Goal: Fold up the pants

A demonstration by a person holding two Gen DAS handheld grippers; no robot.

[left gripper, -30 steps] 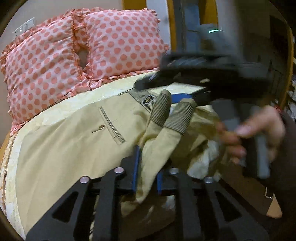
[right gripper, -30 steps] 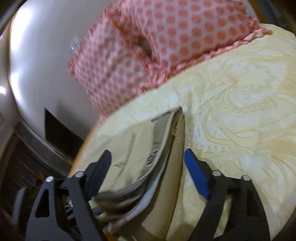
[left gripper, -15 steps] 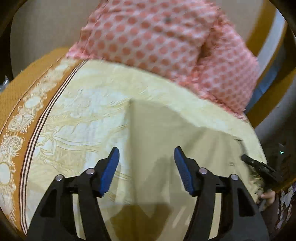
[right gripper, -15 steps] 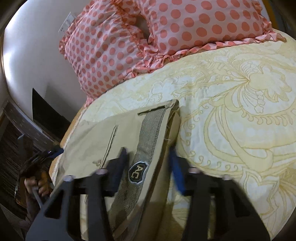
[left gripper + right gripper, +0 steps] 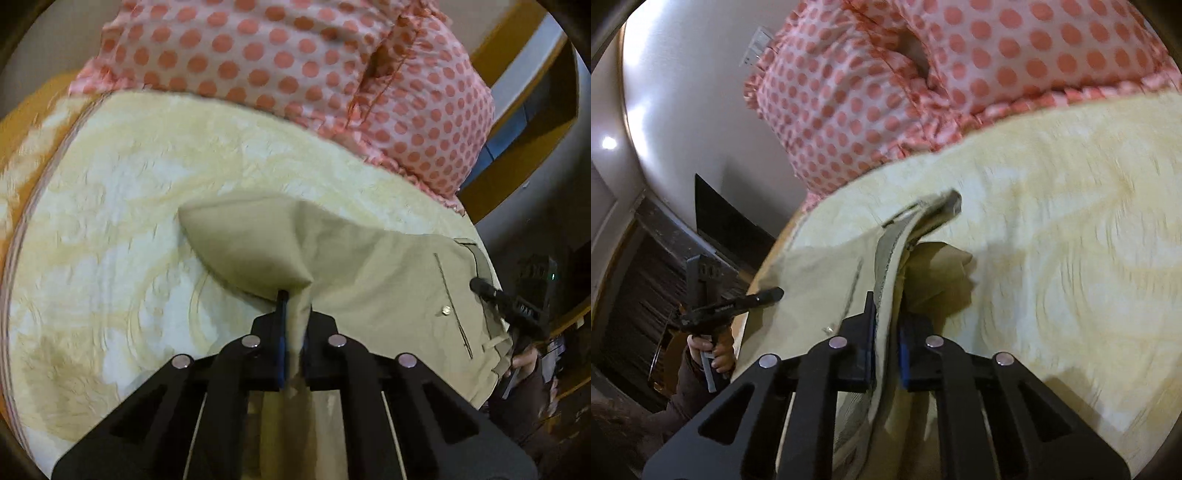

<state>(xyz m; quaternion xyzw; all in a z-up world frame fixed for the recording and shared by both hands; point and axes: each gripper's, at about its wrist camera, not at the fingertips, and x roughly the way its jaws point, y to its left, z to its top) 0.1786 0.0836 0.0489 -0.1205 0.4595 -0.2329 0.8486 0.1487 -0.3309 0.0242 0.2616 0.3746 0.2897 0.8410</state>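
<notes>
pants [image 5: 388, 280]: one pair, khaki, lay on the bedspread ahead of both tongs; a raised fold of cloth ran back into the left tongs, the waistband edge into the right tongs.
left tongs [image 5: 293, 317]: one, pressed together on a bunched fold of the pants, cloth pinched between the blue pads.
right tongs [image 5: 886, 325]: one, closed on the grey-lined waistband [image 5: 890, 251], which stood up on edge between the fingers.
pocket: one welt pocket [image 5: 452, 302] with one button, to the right of the left tongs.
pillows: two, pink with coral dots [image 5: 295, 55], beyond the pants, far ahead of both tongs; one partly overlapped the other.
bedspread [image 5: 110, 258]: one, cream-yellow with a swirled pattern, beneath the pants and to either side of the tongs.
hands: one [image 5: 716, 350] gripping the handle of the other tool, low to the left of the right tongs.
</notes>
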